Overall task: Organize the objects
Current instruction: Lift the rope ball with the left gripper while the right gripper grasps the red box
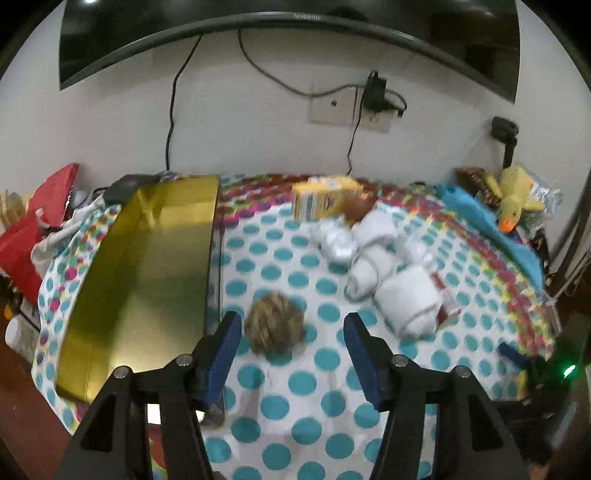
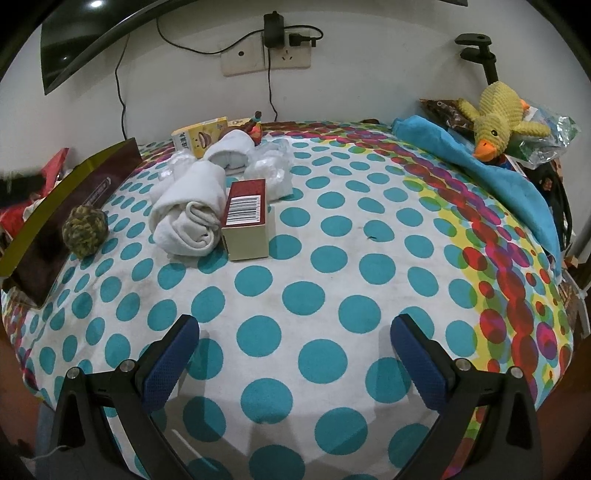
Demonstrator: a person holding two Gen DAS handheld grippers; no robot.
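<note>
A brown-and-yellow yarn ball (image 1: 274, 321) lies on the dotted cloth just ahead of my open left gripper (image 1: 291, 325), slightly left of centre between the fingers; it also shows in the right wrist view (image 2: 85, 230). A gold box (image 1: 147, 269) lies open to its left, and shows in the right wrist view (image 2: 55, 206). Rolled white towels (image 1: 391, 280), a red-and-cream carton (image 2: 245, 221) and a yellow carton (image 1: 321, 201) lie further back. My right gripper (image 2: 294, 328) is open and empty above the cloth.
A yellow plush duck (image 2: 491, 122) and a blue cloth (image 2: 480, 162) lie at the back right edge. Red bags and clutter (image 1: 33, 236) sit beyond the gold box. A monitor (image 1: 288, 33), cables and a wall socket (image 2: 266, 55) are behind the table.
</note>
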